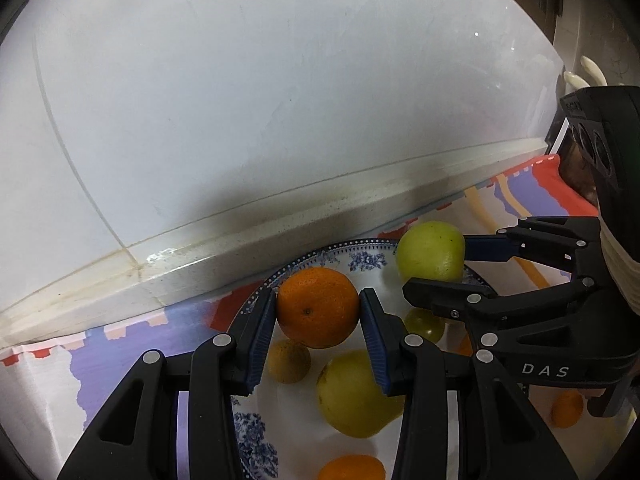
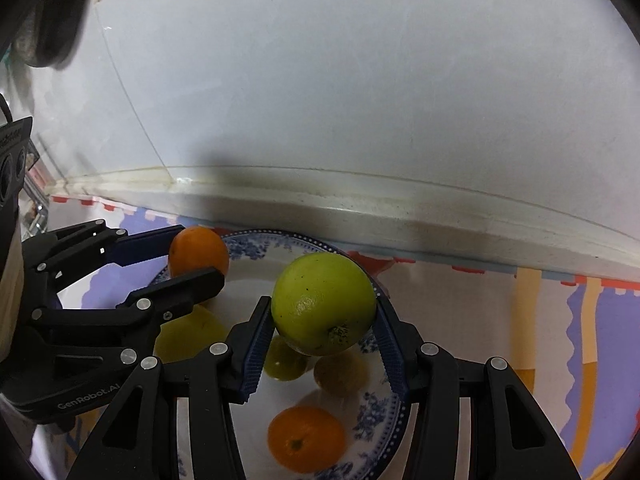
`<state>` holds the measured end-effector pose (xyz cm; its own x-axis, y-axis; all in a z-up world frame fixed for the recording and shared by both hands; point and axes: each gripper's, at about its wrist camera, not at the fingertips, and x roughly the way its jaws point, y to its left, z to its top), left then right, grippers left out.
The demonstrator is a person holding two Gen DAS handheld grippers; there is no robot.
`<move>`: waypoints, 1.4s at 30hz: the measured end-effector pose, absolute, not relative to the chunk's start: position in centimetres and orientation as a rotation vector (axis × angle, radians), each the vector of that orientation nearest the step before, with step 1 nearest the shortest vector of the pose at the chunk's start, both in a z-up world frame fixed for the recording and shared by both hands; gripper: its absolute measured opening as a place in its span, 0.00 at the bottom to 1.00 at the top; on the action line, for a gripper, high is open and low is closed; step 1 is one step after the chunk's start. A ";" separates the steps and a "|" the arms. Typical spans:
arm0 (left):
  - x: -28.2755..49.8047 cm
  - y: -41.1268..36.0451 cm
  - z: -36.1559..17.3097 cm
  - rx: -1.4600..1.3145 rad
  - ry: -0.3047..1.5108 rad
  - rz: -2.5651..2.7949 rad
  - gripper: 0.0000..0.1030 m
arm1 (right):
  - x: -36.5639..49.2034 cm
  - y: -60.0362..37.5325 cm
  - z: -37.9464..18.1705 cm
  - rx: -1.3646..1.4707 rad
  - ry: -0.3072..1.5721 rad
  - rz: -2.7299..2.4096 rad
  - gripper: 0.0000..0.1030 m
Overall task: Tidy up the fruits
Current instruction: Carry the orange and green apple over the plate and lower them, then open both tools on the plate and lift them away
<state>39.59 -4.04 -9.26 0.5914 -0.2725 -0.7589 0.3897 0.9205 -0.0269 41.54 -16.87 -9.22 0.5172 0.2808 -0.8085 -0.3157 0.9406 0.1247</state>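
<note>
Two grippers work over the same plate [image 1: 362, 249], each pinching a fruit. Left gripper [image 1: 319, 309] has its blue ribbed pads pressed on both sides of an orange [image 1: 318, 307], held above the plate's far-left part; from the right wrist view the same gripper [image 2: 200, 254] comes in from the left, fingers level, orange [image 2: 199, 250] between them near the plate's far-left rim [image 2: 276, 236]. Right gripper [image 2: 324, 310] clamps a green citrus fruit [image 2: 323, 303] with dark specks on its underside, held above the plate's far-right part; in the left wrist view this gripper [image 1: 436, 268] reaches in from the right and the green fruit [image 1: 431, 251] sits between its fingers by the far rim. Both fruits look lifted off the plate, though contact underneath is hard to tell. Loose on the plate: a large yellow-green fruit [image 1: 354, 394], a small brownish-yellow fruit [image 1: 289, 361], a small green fruit [image 1: 425, 325], and another orange [image 2: 306, 439] at the near side. Plate is white with a blue floral border. It rests on a tablecloth [image 2: 560, 320] patterned in purple, red, yellow and white, pushed close to a pale stone ledge [image 2: 360, 216] under a white tiled wall [image 1: 280, 100].
</note>
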 end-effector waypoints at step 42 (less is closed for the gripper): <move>23.7 -3.3 1.5 0.140 0.531 -0.199 0.81 | 26.9 -19.3 1.0 -0.014 0.673 0.242 0.68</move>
